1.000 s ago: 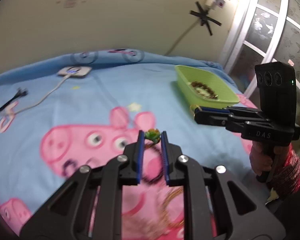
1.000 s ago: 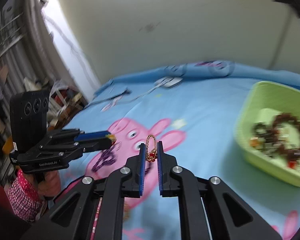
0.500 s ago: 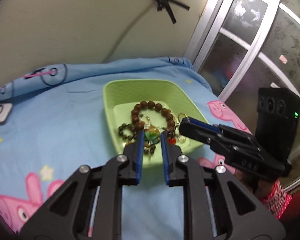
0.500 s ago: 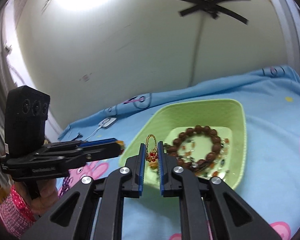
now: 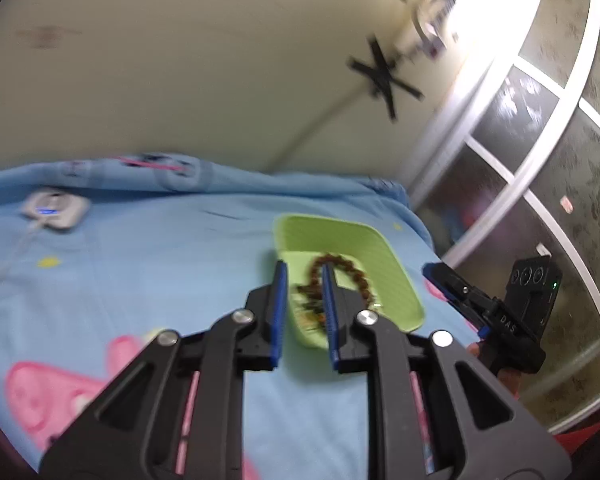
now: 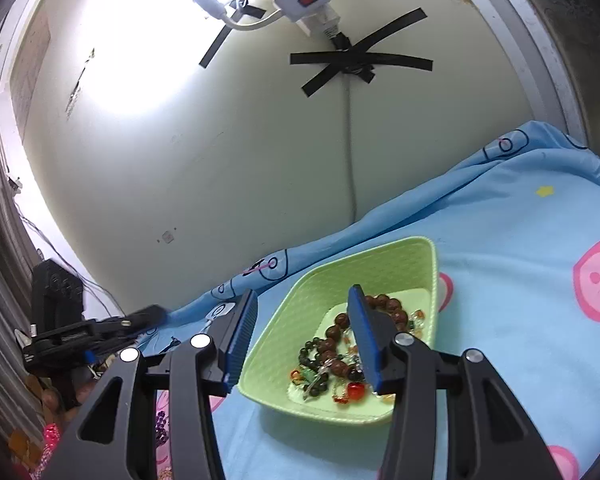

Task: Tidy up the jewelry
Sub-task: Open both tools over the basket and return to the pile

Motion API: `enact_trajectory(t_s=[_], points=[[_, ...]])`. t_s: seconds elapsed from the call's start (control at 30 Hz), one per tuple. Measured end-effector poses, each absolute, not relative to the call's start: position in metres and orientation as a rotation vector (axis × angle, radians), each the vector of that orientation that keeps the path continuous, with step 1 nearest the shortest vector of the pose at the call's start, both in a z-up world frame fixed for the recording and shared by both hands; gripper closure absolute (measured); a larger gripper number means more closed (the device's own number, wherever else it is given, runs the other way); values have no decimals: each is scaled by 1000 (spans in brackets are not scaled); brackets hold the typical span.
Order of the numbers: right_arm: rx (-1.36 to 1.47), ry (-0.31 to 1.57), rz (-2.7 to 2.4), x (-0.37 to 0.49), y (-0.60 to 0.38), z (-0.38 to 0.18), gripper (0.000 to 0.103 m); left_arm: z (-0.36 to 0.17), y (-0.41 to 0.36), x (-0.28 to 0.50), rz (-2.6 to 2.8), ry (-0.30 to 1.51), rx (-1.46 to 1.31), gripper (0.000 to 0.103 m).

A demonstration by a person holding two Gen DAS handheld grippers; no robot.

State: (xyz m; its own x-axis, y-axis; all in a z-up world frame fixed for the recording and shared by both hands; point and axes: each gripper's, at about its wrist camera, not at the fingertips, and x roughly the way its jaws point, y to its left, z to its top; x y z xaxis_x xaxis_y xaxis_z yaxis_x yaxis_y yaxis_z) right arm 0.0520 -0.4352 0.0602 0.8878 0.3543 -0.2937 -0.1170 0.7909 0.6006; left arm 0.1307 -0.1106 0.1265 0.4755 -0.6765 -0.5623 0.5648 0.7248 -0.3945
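Right now the right gripper [image 6: 300,324] hangs just above the near edge of the green tray [image 6: 434,264]; its jaws have just been opening and stand spread with nothing between them. Inside that tray lie the brown bead bracelet [image 6: 336,344] and a tangle of small coloured jewelry [image 6: 340,384]. Back from the tray, the left gripper [image 5: 302,280] shows a narrow gap, seemingly empty, above the blue bedsheet [image 5: 160,260].

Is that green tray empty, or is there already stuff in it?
Not empty. The green tray holds a brown bead bracelet and a tangle of smaller beaded pieces on its floor, well below the rim.
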Motion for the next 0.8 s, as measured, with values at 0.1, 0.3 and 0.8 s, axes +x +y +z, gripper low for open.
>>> enact_trajectory(t_s=[0.1, 0.3, 0.8], points=[[606, 432, 303, 51, -425, 62, 75, 123, -66, 117, -662, 745, -172, 87], [538, 484, 397, 53, -389, 64, 75, 85, 27, 94, -400, 836, -190, 87], [129, 785, 675, 47, -227, 32, 85, 29, 69, 44, -401, 949, -240, 87]])
